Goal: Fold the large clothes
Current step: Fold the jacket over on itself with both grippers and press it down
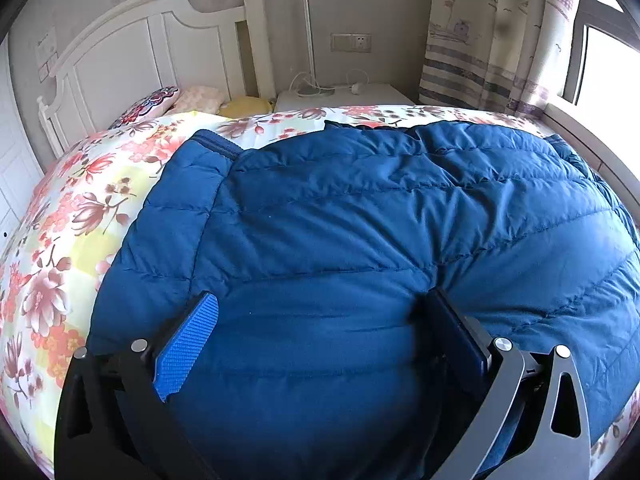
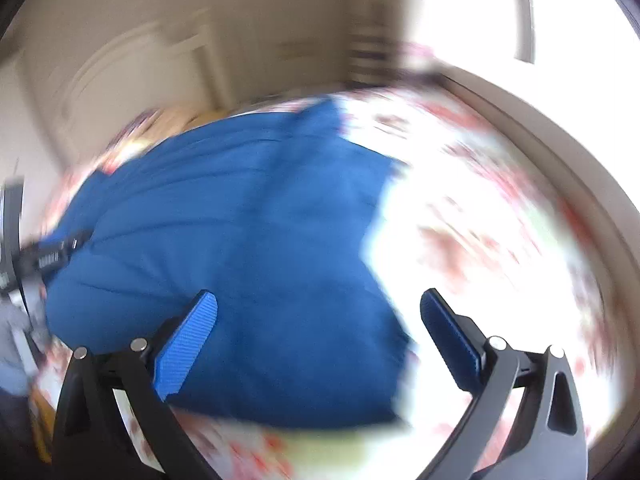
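Quilted, matt blue cloth on the puffy jacket (image 1: pixel 360 216); printed floral cotton bedspread (image 1: pixel 80 216) beneath the jacket; ribbed blue rubbery pads (image 1: pixel 186 346), matt black frames on the left hand-held gripper (image 1: pixel 320 308).

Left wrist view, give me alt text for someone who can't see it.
A puffy blue quilted jacket lies spread over a floral bedspread, with the left gripper open and its fingers pressed against the padding. Behind stand a white headboard, a nightstand and a patterned curtain.
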